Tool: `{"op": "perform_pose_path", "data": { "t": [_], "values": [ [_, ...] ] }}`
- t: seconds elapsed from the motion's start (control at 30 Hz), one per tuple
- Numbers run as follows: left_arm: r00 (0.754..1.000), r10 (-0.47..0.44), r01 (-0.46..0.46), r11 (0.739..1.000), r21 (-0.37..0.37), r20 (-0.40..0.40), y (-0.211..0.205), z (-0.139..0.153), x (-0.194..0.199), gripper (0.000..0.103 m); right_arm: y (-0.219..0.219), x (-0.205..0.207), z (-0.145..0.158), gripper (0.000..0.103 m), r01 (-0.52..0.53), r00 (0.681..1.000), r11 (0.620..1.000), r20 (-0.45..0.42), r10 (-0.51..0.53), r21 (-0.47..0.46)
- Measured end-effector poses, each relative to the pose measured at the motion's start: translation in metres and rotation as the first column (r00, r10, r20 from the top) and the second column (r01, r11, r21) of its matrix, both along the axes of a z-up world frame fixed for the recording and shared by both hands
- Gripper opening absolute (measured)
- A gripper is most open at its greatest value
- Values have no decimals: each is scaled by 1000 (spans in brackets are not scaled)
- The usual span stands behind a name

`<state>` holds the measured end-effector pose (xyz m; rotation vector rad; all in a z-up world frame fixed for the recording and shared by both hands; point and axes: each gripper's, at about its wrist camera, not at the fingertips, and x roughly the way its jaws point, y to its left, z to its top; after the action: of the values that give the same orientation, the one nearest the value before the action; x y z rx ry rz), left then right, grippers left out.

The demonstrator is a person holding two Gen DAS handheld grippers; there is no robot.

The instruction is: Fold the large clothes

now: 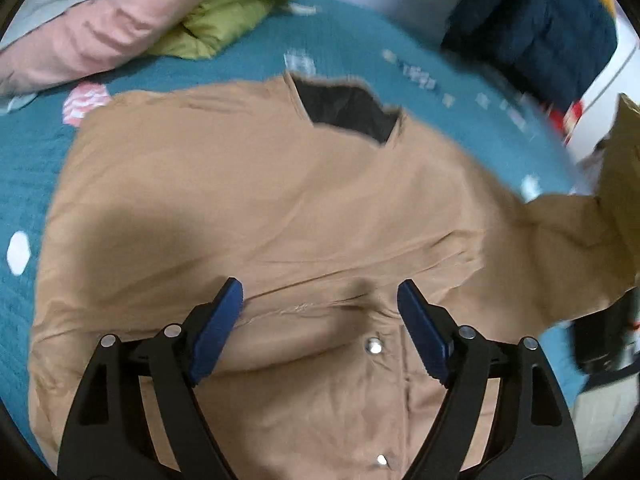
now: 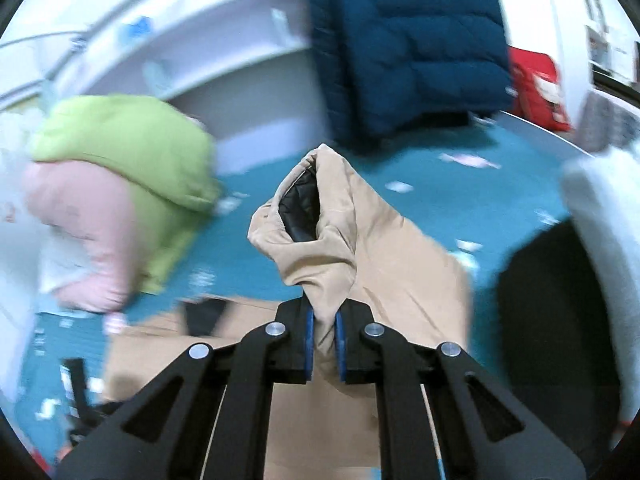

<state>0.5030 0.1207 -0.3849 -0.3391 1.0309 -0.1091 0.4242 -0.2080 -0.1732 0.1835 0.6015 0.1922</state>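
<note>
A tan jacket (image 1: 256, 208) with black lining at the collar and metal snaps lies spread on a teal bedspread (image 1: 24, 152). My left gripper (image 1: 320, 296) is open just above the jacket's front, near a snap, holding nothing. My right gripper (image 2: 322, 320) is shut on the jacket's sleeve (image 2: 320, 232), lifting its cuff end above the bed; the cuff opening shows black lining. In the left wrist view the raised sleeve (image 1: 592, 232) stretches off to the right.
A pink garment (image 1: 80, 36) and a green puffy jacket (image 1: 236, 12) lie at the back left of the bed. A dark blue puffer jacket (image 2: 408, 40) sits at the back right, a red item (image 2: 536, 88) beside it. A black object (image 2: 552, 312) is at right.
</note>
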Motion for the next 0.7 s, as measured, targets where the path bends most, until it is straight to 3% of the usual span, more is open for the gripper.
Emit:
{"op": "perform_pose_path", "data": {
  "t": [0.13,0.27,0.37,0.5,0.57,0.7],
  "values": [
    [997,56,-57,998,13,47,32,23,-24,81,76,-13,11,8,-130,991,990,33,128,50],
    [988,151,-154,983,97,39,85,32,-53,83,154,-11,-10,9,-258,965,961,-21,261,96],
    [980,195,-197,969,152,28,115,31,-65,83,220,-12,-58,9,-337,931,936,-113,347,98],
    [972,237,-234,963,135,-5,147,23,-80,83,270,-12,-128,10,-390,885,916,-238,401,93],
    [972,235,-231,963,138,-15,151,19,-85,83,284,-10,-162,17,-407,859,911,-312,405,63],
    [976,218,-215,970,116,-13,150,21,-87,84,287,-13,-182,32,-403,846,914,-362,392,49]
  ]
}}
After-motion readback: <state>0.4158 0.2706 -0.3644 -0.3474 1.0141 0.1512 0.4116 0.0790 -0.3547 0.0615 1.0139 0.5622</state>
